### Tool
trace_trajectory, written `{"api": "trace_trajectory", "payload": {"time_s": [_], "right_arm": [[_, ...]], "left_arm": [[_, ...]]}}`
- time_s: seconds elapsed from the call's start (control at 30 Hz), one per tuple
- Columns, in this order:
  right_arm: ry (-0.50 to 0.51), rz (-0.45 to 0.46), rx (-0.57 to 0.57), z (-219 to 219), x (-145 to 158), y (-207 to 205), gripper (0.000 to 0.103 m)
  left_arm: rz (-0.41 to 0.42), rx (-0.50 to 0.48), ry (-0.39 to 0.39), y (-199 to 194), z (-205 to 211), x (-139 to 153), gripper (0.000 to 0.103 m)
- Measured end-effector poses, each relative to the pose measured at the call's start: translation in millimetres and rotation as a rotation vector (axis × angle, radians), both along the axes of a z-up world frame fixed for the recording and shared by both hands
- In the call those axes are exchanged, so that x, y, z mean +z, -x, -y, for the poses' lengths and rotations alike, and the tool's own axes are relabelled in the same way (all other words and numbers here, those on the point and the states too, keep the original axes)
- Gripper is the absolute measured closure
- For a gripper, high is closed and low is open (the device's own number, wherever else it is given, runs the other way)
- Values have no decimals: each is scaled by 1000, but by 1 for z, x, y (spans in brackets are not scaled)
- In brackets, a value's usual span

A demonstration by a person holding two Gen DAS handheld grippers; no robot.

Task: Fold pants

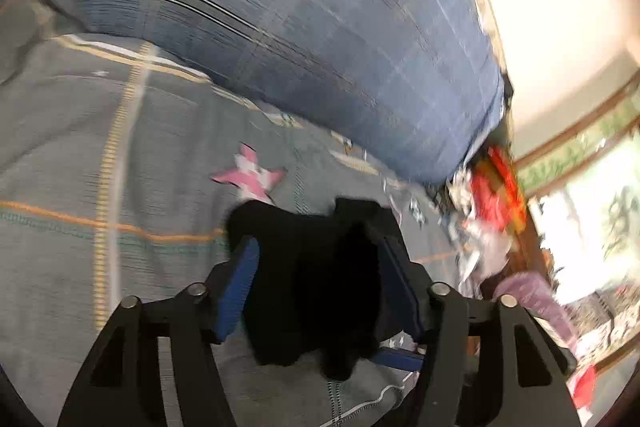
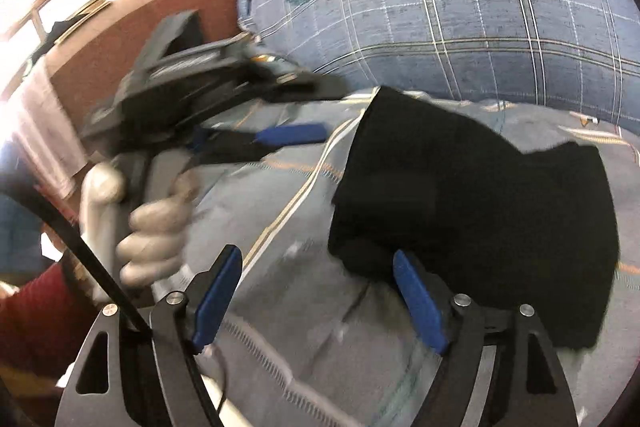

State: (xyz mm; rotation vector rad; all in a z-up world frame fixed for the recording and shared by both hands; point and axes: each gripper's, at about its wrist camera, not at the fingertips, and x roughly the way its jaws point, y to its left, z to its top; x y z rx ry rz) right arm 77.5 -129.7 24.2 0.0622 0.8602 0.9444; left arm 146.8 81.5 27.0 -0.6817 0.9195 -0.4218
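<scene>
We saw the folded black pants (image 2: pixel 472 203) lying on the bedspread (image 2: pixel 280 327), between the left gripper (image 1: pixel 320 283)'s parted jaws; the right gripper (image 2: pixel 316 303), empty and agape, stood just beside them.

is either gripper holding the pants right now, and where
Neither seems to. The right gripper is open beside the pants, on the bedspread. The left gripper straddles their edge with its fingers spread, not pinching.
</scene>
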Motion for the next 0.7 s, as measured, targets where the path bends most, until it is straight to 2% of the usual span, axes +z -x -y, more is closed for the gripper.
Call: {"api": "trace_trajectory", "payload": {"time_s": [0.03,0.1,0.13,0.17,0.2,0.33,0.4,0.5,0.57,0.6,0.67,0.7], "right_arm": [[2,1,-12,12,1,4,20],[2,-3,-81,46,2,6,20],[1,-5,-120,59,3,3,20],[0,-7,-173,77,3,0,20],[3,-9,-213,91,3,-4,20],[14,-13,-348,128,6,-29,20],[19,16,-384,130,12,-44,20],[45,37,-405,119,15,-78,20],[61,12,-379,106,10,-103,20],[86,-10,-375,98,4,-118,20],[154,-63,-370,86,-13,-143,23],[171,-102,-352,82,-21,-151,51]], "left_arm": [[-3,-18,-24,-3,11,-1,39],[-25,-63,-121,-12,39,-5,39],[-33,-79,-159,-14,47,-8,46],[-41,-104,-200,-16,58,-11,60],[-46,-127,-236,-16,66,-15,80],[-45,-136,-278,-6,65,-17,81],[-55,-141,-301,0,62,-19,75],[-74,-145,-285,4,60,-24,72],[-88,-129,-221,2,54,-25,68],[-107,-105,-163,-1,47,-27,68],[-115,-99,-117,-5,43,-28,77],[-111,-97,-128,-7,44,-26,83]]}}
